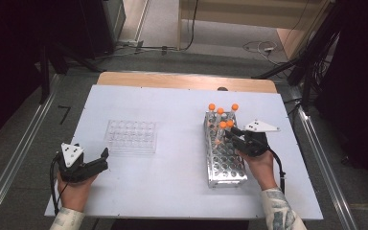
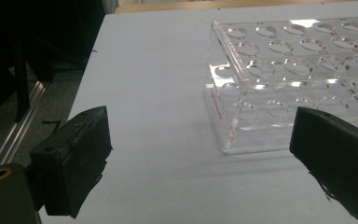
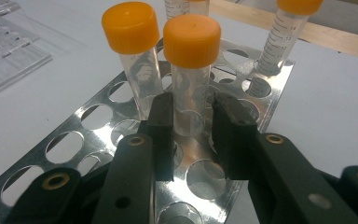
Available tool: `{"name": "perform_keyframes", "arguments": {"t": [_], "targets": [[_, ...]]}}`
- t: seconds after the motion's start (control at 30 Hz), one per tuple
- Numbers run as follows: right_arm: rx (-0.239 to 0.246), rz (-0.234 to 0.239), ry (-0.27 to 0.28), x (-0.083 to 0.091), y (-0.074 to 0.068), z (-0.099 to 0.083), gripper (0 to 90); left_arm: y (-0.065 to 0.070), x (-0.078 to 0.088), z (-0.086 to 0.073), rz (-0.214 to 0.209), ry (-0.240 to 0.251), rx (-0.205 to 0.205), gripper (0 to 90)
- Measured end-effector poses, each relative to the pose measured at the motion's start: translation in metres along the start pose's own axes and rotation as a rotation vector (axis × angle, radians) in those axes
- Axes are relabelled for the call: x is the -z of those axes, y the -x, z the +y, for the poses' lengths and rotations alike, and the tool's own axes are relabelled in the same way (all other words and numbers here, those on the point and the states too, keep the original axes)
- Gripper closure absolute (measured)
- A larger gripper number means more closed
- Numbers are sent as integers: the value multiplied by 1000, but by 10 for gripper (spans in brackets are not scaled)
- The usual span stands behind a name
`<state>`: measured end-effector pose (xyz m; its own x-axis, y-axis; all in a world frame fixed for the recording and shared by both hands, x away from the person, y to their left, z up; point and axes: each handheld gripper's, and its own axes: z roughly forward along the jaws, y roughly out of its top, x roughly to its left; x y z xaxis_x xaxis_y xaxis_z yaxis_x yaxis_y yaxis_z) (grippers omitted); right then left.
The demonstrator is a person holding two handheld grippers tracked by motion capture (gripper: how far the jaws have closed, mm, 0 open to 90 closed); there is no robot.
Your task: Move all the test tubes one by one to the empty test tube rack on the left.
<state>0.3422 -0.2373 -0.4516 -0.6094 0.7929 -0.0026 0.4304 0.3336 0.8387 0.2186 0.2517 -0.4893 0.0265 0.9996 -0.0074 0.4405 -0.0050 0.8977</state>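
A white tabletop [image 1: 172,182] lies on a wooden board [image 1: 187,80] whose far edge shows. Grey carpet floor [image 1: 24,143] surrounds it, with metal rails [image 1: 323,158] at both sides, cables [image 1: 263,47] beyond, and dark equipment [image 1: 52,28] at the upper corners.

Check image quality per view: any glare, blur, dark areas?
High view: room edges black, soft overall. Left gripper view: glare on clear rack, near jaws blurred. Right gripper view: metal rack mirrors light; orange-capped tube sharp between right gripper.

Soft overhead light, dark surroundings
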Motion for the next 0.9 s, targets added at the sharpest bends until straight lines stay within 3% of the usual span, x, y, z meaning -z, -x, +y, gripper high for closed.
{"name": "perform_keyframes", "arguments": {"t": [0.2, 0.5, 0.9], "targets": [[2, 18, 7, -2, 0, 1, 677, 0, 0, 0, 0, -3, -2, 56], [24, 6, 14, -3, -2, 1, 722, 0, 0, 0, -2, -3, -1, 56], [-5, -16, 95, 11, -3, 8, 727, 0, 0, 0, -1, -3, -2, 56]]}}
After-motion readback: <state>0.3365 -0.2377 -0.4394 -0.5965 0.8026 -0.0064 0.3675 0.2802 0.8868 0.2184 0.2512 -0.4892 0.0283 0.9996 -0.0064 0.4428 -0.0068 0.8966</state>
